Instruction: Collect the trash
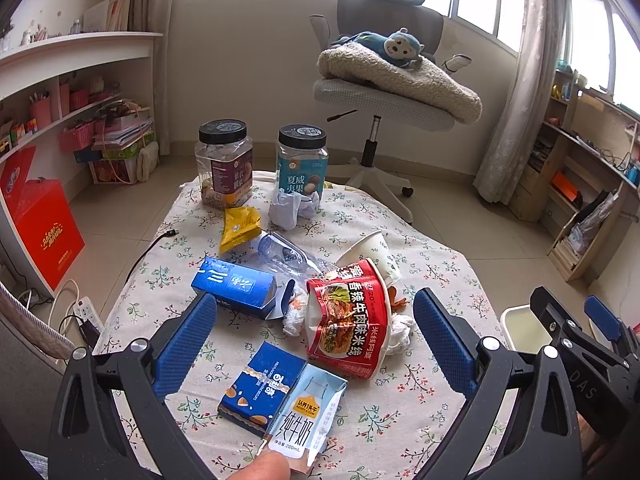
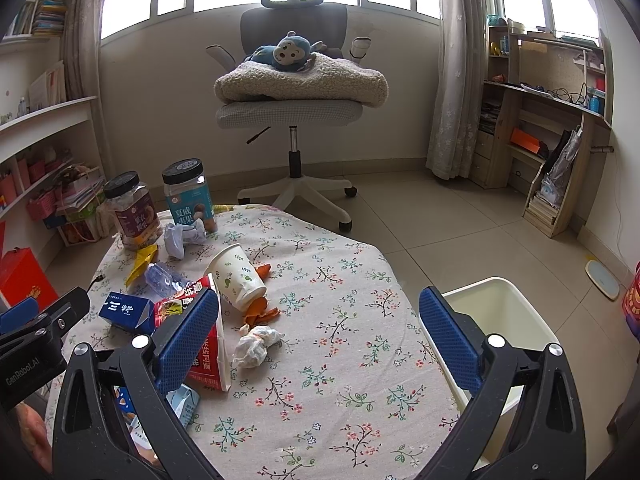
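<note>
Left gripper (image 1: 314,320) hangs wide open above the floral tablecloth (image 1: 420,400), nothing between its blue pads. Right between its fingers lies the crushed red noodle cup (image 1: 348,320); just nearer the claw sit the milk carton (image 1: 306,416) and a blue biscuit box (image 1: 260,384). Beyond its left finger, the long blue carton (image 1: 236,290). Right gripper (image 2: 318,332) is spread wide too, empty, over a crumpled tissue (image 2: 256,344) and paper cup (image 2: 238,276). The white bin (image 2: 500,316) stands just outside its right finger.
</note>
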